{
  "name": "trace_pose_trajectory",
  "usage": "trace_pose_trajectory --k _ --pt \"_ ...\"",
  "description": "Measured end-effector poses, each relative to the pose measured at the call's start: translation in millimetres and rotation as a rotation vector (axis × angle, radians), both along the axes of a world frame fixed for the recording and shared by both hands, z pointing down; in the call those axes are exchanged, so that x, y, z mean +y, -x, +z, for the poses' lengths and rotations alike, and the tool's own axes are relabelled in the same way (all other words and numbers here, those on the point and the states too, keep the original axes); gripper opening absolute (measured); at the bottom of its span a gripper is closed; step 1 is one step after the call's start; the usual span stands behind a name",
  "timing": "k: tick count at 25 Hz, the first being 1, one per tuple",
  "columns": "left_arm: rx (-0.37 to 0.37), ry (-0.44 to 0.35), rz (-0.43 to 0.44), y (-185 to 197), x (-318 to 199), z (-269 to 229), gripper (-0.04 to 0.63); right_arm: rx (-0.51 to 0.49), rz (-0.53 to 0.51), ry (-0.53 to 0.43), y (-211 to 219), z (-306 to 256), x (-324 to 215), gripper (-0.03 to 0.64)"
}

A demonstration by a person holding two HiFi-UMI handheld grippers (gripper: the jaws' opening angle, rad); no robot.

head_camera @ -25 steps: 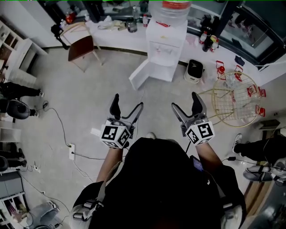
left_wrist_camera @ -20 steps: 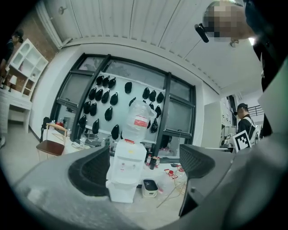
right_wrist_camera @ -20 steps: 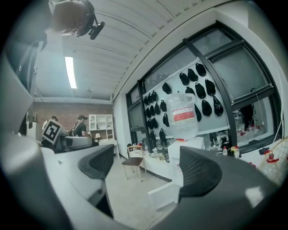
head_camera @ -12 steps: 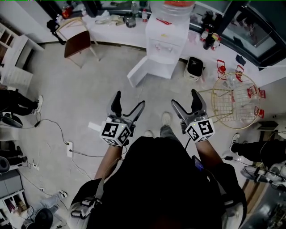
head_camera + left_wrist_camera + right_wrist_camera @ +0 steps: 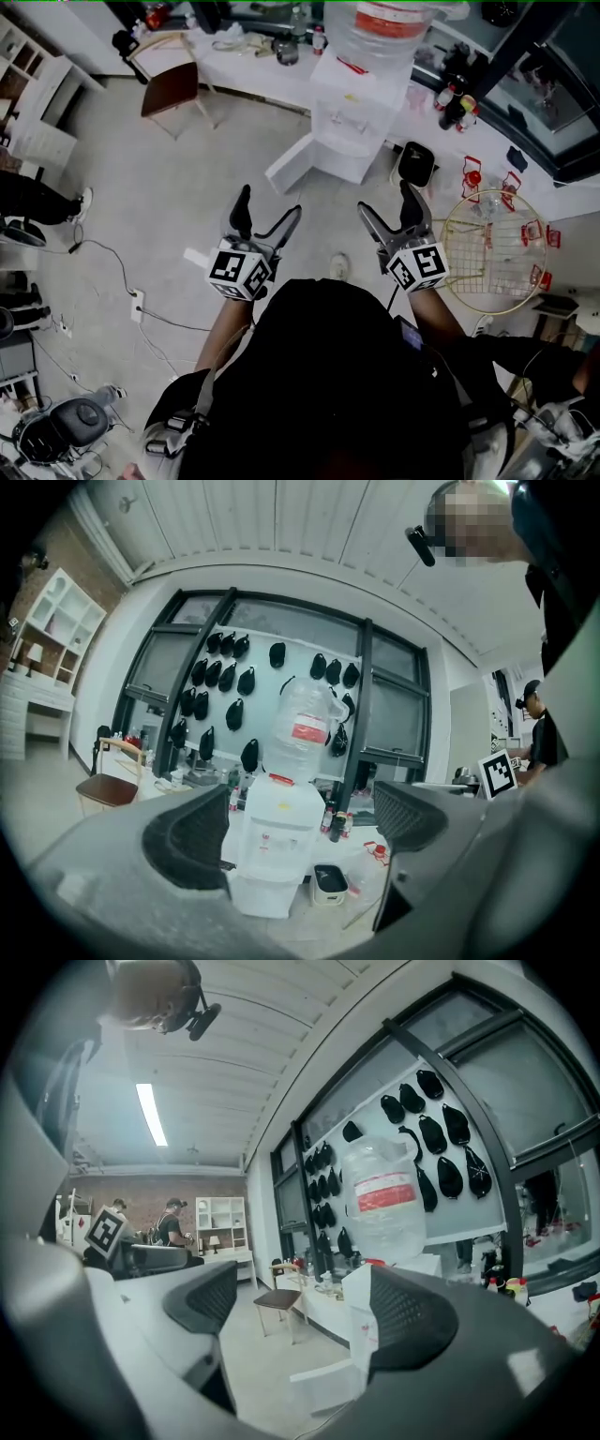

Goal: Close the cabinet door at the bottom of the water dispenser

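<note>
The cabinet door (image 5: 289, 167) hangs open on the water dispenser (image 5: 359, 117), well ahead of the left gripper (image 5: 269, 204) and right gripper (image 5: 385, 199), both spread wide and empty.

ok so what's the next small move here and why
Probably step closer and reach the left gripper toward the cabinet door: it stands swung open at the water dispenser's base, and that gripper and the right gripper, jaws apart and empty, are well short of it.
</note>
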State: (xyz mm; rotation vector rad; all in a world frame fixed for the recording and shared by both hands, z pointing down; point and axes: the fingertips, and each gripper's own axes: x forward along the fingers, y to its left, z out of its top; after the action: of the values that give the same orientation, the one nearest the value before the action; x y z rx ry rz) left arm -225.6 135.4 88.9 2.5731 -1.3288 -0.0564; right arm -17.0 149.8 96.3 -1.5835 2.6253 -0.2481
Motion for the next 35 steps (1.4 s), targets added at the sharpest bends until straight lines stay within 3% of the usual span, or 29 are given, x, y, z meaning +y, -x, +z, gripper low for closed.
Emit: trace_pose_trajectory --k 5,15,30,35 --pt "0.003 0.000 -0.030 -19 -32 3 0.482 -0.016 -0.022 -0.010 -23 4 -43 0.436" --pt "-0.086 0.053 -0.111 -30 -76 37 0.482 -0.028 -0.146 0.027 -29 24 -97 0.425" --pt "-0.107 0.253 -0.138 -4 -134 151 0.482 0.019 -0.205 0.234 1 125 -160 0.405" --pt "-0.183 0.305 -0.112 11 -164 206 0.482 0.040 -0.208 0.282 25 170 -185 0.400"
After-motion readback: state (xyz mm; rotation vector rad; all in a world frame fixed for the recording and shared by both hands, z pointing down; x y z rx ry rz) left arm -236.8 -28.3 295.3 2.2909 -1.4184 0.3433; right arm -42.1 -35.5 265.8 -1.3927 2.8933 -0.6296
